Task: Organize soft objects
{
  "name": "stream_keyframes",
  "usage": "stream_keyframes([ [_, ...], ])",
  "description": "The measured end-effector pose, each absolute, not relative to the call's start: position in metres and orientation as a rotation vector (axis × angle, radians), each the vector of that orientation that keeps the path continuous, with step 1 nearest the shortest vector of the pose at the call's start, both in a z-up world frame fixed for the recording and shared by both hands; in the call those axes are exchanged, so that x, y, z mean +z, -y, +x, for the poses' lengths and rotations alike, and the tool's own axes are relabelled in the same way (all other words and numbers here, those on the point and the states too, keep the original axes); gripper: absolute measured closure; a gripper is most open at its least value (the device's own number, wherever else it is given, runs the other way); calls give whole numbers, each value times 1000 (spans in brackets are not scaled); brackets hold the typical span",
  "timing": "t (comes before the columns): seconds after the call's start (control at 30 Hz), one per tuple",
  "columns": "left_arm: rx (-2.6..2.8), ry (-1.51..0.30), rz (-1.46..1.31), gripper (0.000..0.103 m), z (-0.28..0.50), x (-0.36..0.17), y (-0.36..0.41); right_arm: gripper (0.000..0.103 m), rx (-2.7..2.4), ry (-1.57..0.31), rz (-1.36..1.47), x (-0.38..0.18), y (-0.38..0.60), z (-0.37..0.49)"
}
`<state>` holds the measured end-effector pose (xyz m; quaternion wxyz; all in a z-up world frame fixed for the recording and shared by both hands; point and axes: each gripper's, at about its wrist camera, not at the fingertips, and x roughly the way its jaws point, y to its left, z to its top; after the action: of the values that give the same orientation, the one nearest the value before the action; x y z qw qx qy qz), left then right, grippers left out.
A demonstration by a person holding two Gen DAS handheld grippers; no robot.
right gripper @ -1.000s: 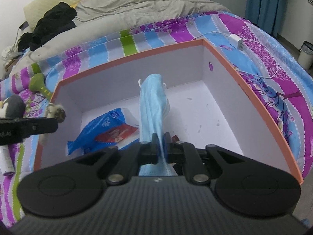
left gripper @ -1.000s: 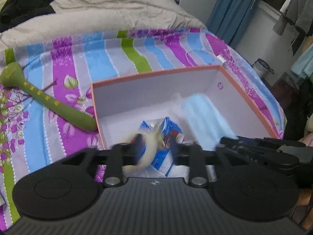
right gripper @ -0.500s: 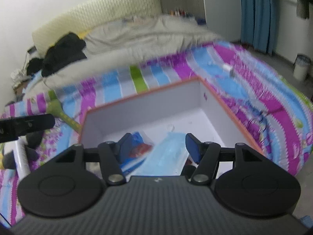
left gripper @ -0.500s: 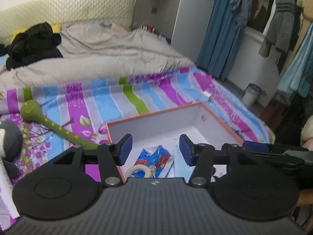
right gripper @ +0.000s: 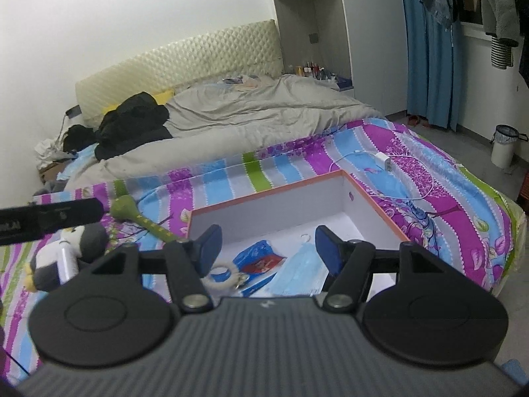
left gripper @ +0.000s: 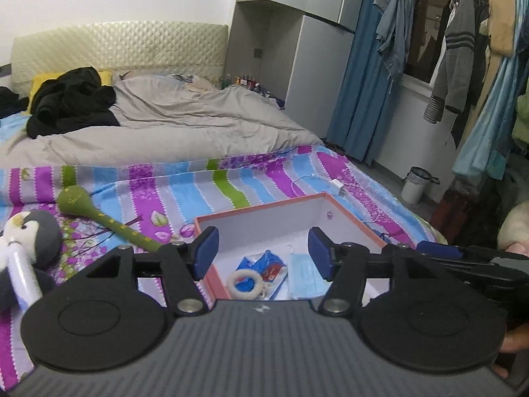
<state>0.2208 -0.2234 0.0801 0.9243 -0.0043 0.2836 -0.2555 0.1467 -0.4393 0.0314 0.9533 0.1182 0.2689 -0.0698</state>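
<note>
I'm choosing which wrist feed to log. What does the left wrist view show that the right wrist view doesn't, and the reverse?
Only the left wrist view shows the person's hand at the right edge, and the beige garment on the rail. Only the right wrist view shows the clutter by the headboard. Both show the orange-rimmed box holding the blue face mask, the blue packet and the white ring, with the penguin plush and green stick toy on the striped sheet. Both grippers, left and right, are open and empty.
</note>
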Motion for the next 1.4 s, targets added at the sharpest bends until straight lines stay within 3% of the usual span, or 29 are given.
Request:
stream_keyframes([
  [0.5, -460, -584, 44, 36, 166, 63, 202, 38, -141, -607, 221, 3, 412, 97],
  [0.93, -469, -680, -10, 35, 169, 30, 191, 38, -163, -651, 227, -18, 402, 92],
  [1.3, -490, -706, 1, 25, 172, 20, 198, 38, -207, -648, 215, -22, 406, 91],
  [1.4, -487, -719, 14, 14, 173, 16, 199, 38, -218, -668, 223, -27, 409, 92],
])
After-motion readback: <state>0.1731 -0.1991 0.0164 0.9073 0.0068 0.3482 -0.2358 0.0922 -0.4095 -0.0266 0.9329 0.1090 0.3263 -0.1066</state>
